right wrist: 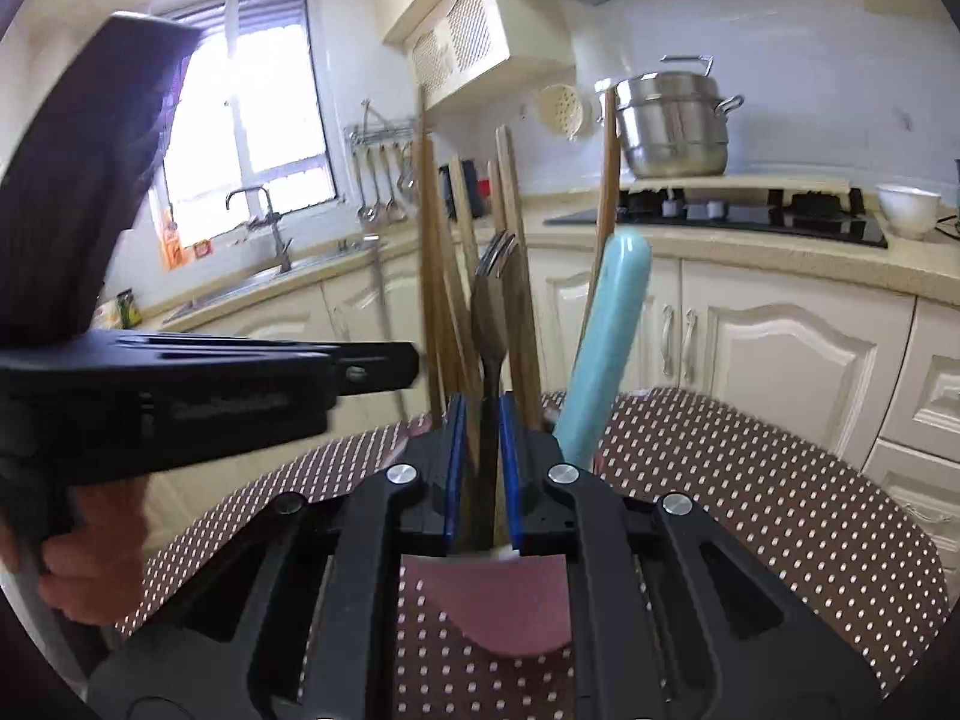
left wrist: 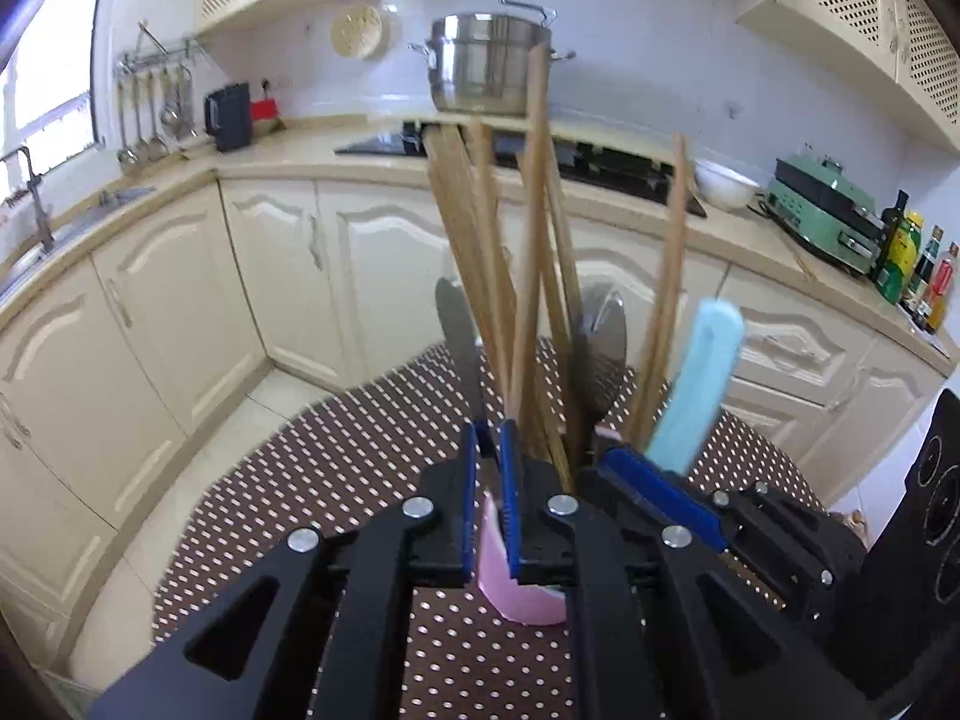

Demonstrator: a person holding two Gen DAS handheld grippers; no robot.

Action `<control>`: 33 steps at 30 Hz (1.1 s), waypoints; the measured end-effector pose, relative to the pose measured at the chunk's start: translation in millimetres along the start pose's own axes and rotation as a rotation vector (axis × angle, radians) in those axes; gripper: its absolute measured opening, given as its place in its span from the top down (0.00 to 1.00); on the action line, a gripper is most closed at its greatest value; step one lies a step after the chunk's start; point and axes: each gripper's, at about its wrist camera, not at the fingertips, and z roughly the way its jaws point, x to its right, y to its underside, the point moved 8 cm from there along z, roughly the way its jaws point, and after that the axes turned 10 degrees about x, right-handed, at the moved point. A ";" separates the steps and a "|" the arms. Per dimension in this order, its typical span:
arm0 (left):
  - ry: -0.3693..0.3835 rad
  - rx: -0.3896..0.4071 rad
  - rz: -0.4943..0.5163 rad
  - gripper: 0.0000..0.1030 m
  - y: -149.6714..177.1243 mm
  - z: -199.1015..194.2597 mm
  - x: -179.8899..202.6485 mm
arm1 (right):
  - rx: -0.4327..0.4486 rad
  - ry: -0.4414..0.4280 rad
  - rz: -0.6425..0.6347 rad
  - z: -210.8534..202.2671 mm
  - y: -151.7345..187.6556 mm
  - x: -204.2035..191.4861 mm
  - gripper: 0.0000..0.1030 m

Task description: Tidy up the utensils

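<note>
A pink cup [left wrist: 522, 594] stands on the brown polka-dot table [left wrist: 336, 456]. It holds several wooden chopsticks [left wrist: 528, 240], a knife [left wrist: 456, 324], a spoon [left wrist: 603, 330] and a light-blue handle [left wrist: 696, 384]. My left gripper [left wrist: 491, 432] sits at the cup's rim, slightly open, with the lower part of the knife in the narrow gap. My right gripper [right wrist: 480, 414] is shut on the dark stem of a fork [right wrist: 492, 276], tines up, over the cup [right wrist: 498, 606]. The cup's inside is hidden by both grippers.
Cream cabinets and a counter ring the table. On the counter are a black hob [left wrist: 540, 156] with a steel steamer pot [left wrist: 486, 60], a white bowl [left wrist: 726, 183], a green appliance [left wrist: 828, 216] and bottles [left wrist: 912, 264]. A sink [right wrist: 264, 282] is on the left. A hand [right wrist: 90, 546] holds the left gripper.
</note>
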 end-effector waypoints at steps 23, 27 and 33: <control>0.003 0.049 0.040 0.62 21.0 -23.5 2.8 | 0.002 0.087 0.074 -41.9 -6.1 16.6 0.53; 0.006 0.078 0.032 0.58 17.9 -38.6 0.5 | 0.012 0.102 0.091 -53.3 -10.3 16.4 0.53; 0.014 0.113 0.018 0.53 22.8 -63.0 1.2 | 0.040 0.135 0.100 -77.7 -14.2 14.0 0.48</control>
